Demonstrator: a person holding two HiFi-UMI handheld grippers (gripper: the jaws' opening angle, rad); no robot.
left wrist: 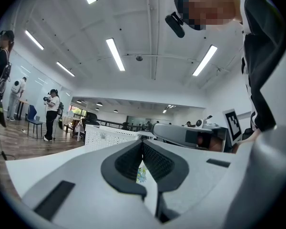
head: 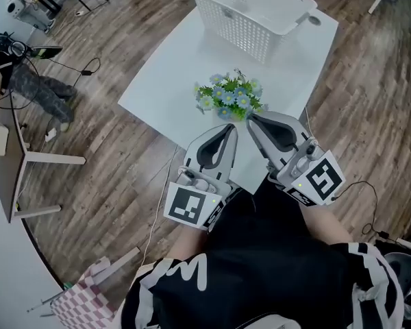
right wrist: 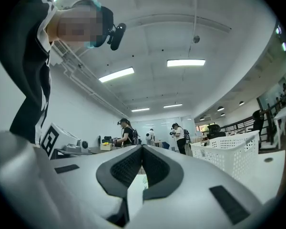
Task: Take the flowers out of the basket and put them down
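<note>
A small bunch of blue and white flowers (head: 229, 96) with green leaves lies on the white table (head: 168, 67), near its front edge. The white perforated basket (head: 236, 25) stands at the table's far end and looks empty. My left gripper (head: 231, 128) sits just short of the flowers, jaws together with nothing between them. Beside it my right gripper (head: 252, 118) is also shut and empty, its tips almost at the bunch. In the left gripper view the closed gripper (left wrist: 143, 142) points level towards the basket (left wrist: 109, 136). The right gripper view shows closed jaws and the basket (right wrist: 229, 155) at the right.
The table's front corner lies right under both grippers. A brown side desk (head: 3, 163) stands at the left on the wooden floor, with cables (head: 75, 67) near it. Several people (right wrist: 126, 133) stand far off in the room.
</note>
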